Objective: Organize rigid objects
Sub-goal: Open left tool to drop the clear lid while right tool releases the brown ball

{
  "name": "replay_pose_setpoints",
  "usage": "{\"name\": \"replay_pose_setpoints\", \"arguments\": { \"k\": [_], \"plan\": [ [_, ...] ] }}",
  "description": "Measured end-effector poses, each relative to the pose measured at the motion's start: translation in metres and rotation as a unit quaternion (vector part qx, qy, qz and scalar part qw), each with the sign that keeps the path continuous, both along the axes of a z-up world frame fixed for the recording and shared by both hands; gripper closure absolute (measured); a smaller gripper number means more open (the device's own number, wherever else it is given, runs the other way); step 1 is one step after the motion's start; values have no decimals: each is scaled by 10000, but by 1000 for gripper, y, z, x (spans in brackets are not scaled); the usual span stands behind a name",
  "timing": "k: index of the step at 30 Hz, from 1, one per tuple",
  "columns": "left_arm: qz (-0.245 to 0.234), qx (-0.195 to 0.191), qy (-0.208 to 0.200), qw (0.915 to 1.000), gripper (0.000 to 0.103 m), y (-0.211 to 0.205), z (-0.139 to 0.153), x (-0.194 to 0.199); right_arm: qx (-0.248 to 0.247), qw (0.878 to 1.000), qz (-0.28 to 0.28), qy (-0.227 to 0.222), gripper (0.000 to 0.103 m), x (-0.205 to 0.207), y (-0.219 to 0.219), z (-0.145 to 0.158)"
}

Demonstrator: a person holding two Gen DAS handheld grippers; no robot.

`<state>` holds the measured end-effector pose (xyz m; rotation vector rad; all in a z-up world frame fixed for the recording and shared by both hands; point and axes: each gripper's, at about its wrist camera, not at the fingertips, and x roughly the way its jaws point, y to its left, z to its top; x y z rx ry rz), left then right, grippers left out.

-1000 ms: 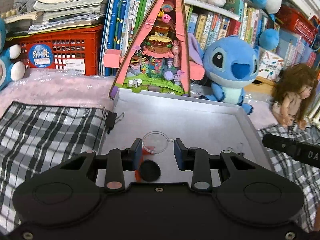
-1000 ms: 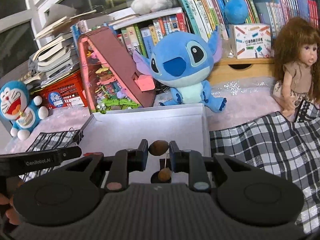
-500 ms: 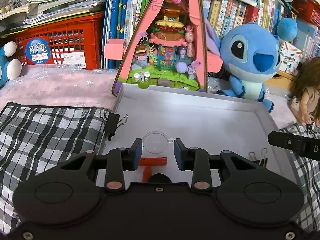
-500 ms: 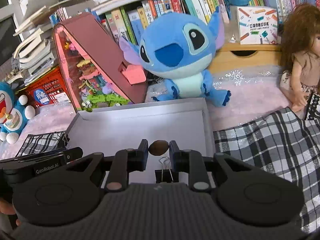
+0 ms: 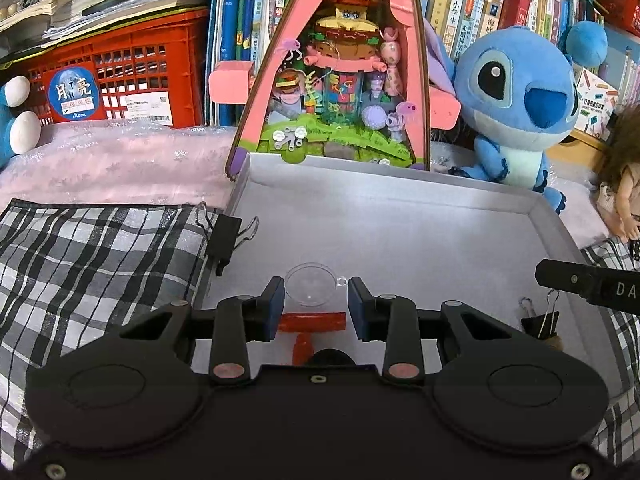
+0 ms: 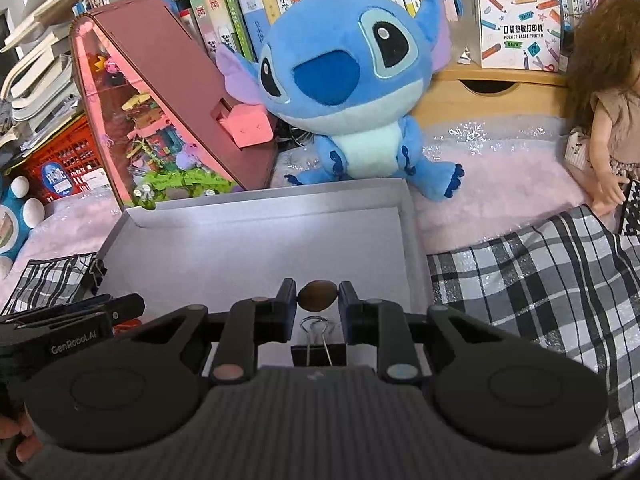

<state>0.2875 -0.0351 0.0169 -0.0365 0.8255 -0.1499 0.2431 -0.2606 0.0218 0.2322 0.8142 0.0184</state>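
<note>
Right gripper (image 6: 318, 295) hangs over the grey tray (image 6: 408, 216), its fingers clamped on a brown nut (image 6: 317, 295). Left gripper (image 5: 316, 306) hovers with fingers part-open, empty. Clear dome (image 5: 309, 284), red piece (image 5: 312, 321) and binder clip (image 6: 319, 350) already lie inside the tray; the nut looks next.

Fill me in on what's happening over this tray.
A person holds a tool in each hand over a grey tray. The right tool is shut on a small brown oval object, above a black binder clip lying in the tray. The left tool hangs over a clear round lid and a red piece; whether it grips anything is unclear.
</note>
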Motion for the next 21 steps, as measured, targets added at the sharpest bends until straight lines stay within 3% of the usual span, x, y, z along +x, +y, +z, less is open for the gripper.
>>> {"name": "replay_pose_setpoints", "arguments": {
  "k": [21],
  "plan": [
    [-39,125,-185,9997,67,-2,-3,-3,54,9999,27,162,72,7,2,-12]
  ]
}}
